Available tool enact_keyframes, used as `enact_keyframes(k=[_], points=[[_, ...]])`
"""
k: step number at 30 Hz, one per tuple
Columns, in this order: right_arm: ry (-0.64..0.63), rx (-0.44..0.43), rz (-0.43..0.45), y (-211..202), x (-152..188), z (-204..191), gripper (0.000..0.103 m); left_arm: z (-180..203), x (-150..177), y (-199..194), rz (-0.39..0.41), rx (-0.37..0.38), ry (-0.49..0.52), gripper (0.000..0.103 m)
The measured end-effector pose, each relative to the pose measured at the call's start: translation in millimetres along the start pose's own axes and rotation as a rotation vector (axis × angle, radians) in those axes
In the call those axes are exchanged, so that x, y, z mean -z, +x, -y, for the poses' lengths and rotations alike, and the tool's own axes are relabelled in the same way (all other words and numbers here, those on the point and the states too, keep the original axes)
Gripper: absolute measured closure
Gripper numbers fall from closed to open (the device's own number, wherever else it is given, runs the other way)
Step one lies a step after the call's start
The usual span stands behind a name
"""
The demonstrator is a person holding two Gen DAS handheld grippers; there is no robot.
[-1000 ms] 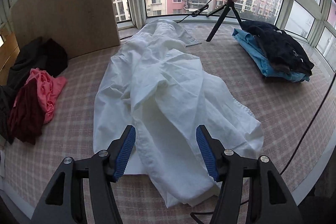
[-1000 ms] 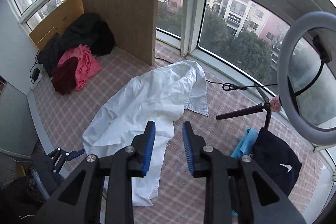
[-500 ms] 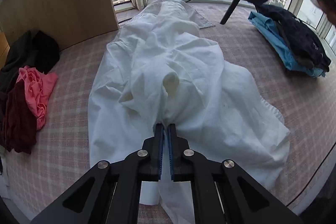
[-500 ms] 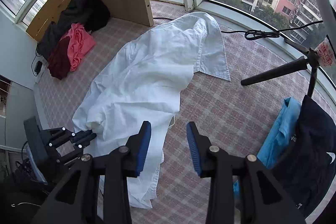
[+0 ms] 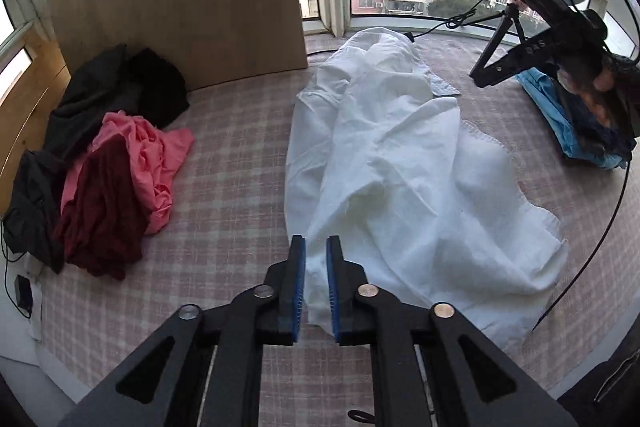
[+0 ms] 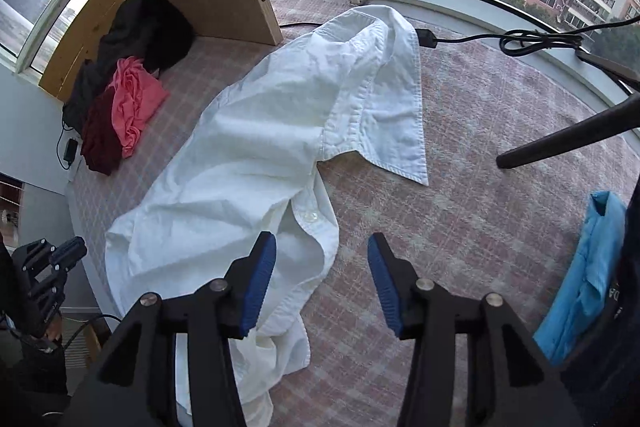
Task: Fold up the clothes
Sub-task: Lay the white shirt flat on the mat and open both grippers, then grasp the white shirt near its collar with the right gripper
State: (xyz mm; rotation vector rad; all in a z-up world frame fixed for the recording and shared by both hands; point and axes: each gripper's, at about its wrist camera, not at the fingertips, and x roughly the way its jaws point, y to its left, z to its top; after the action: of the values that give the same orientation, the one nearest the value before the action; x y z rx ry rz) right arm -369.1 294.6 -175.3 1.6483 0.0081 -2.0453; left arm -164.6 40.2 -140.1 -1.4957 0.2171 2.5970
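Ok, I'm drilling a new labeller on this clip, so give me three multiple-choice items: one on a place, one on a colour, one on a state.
1. The pink garment lies: A on the windowsill; B in the heap near the wooden panel; C by the tripod.
2. The garment under the dark garment is: A blue; B yellow; C green.
3. The white shirt is: A hung up; B folded square; C spread out, rumpled.

Key: B, it sits among black and dark red clothes below the panel; A, the blue garment shows beneath the dark one; C, it lies creased on the mat with its collar loose.
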Motion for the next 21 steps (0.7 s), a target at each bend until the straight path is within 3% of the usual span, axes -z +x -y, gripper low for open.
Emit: enact_keyframes(k=[3,8,13,16,17,18,20,21], points=[[0.026,0.010,0.025,13,-14,2,0.056,24,-19,1,0.022,0.040,0.049,0.069],[0.088,-0.054,0.051,34,-56,10,0.054,42,-46,15,0.048,0.020,0.115,0.069],[0.084,-0.118,-0.083,74,-71,3,0.050,21,-51,29,0.024,-0.013,0.079,0.068],[0.097,-0.225,-0.104,77,-61,1,0.050,5,-52,38,0.012,-0.031,0.056,0.067],[0.092,-0.268,-0.106,75,-58,-1,0.054,0,-53,42,0.011,-0.039,0.048,0.067],[0.082,-0.306,-0.112,73,-55,-5,0.074,-4,-54,45,0.010,-0.047,0.039,0.067],[0.057,-0.316,-0.099,61,-54,-15,0.101,-13,-55,50,0.014,-0.062,0.027,0.067],[0.040,-0.310,-0.087,53,-54,-22,0.101,-19,-56,52,0.018,-0.067,0.018,0.067]])
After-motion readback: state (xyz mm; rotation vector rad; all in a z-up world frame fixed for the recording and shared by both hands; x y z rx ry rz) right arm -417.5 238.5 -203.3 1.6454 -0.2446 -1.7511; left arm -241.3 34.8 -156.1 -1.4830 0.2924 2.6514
